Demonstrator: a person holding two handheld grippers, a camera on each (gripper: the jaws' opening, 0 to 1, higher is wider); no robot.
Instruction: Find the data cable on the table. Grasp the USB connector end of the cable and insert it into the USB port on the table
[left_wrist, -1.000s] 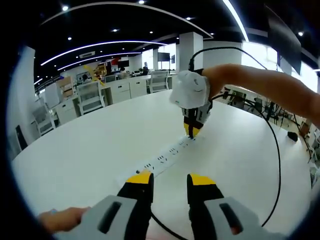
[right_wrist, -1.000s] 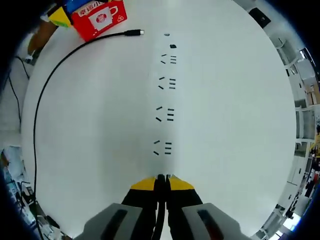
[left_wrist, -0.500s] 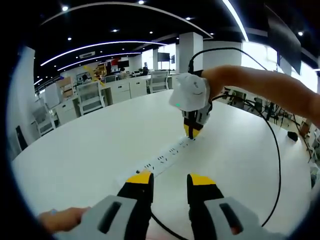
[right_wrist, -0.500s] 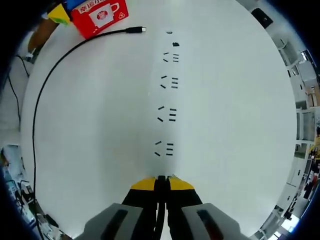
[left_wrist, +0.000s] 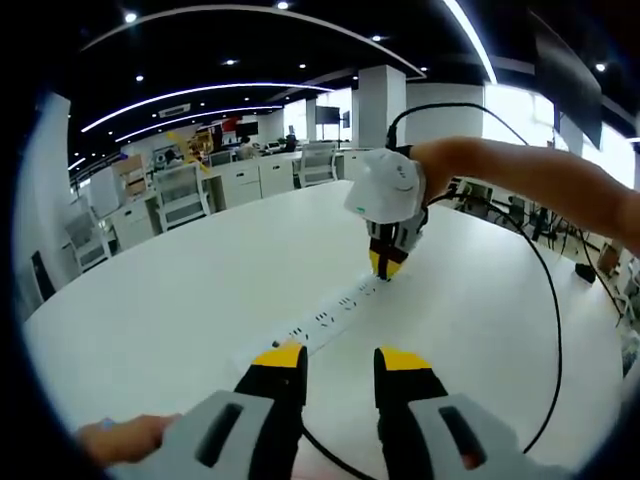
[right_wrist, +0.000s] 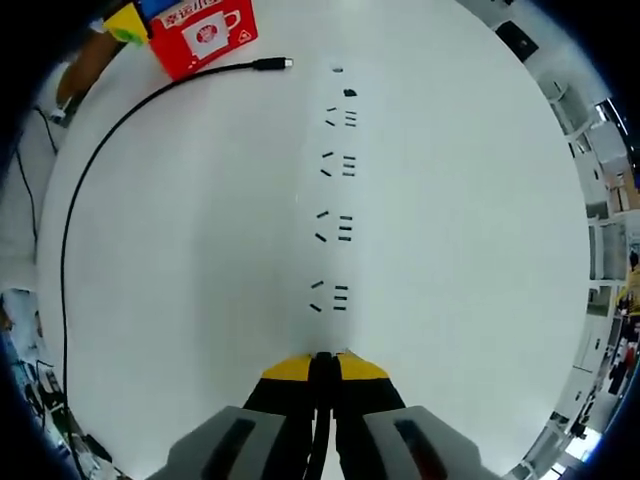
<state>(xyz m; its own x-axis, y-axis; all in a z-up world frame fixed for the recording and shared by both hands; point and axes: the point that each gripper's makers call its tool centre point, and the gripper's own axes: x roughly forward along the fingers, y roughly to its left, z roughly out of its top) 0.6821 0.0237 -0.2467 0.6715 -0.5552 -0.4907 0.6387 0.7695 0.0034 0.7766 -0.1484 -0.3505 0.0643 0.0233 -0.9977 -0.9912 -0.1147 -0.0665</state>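
Observation:
A white power strip (left_wrist: 330, 315) lies on the white table (left_wrist: 180, 290), running away from my left gripper (left_wrist: 341, 360), which is open with nothing between its jaws. At the strip's far end my right gripper (left_wrist: 387, 265) points straight down, its yellow tips just above the strip. In the right gripper view the right gripper (right_wrist: 322, 360) is shut on the black data cable's end, right at the near end of the power strip (right_wrist: 335, 225). The data cable (right_wrist: 90, 190) loops around to the left, and its other plug (right_wrist: 268, 64) lies loose on the table.
A red box (right_wrist: 200, 30) with a cup picture sits beside the loose plug, at the strip's other end. The cable (left_wrist: 556, 330) hangs in a wide arc right of the strip. A person's forearm (left_wrist: 530, 170) reaches in from the right. Office desks and chairs (left_wrist: 180, 195) stand beyond the table.
The right gripper has shifted slightly to the right above the strip's far end, still shut on the cable. The left gripper has not moved.

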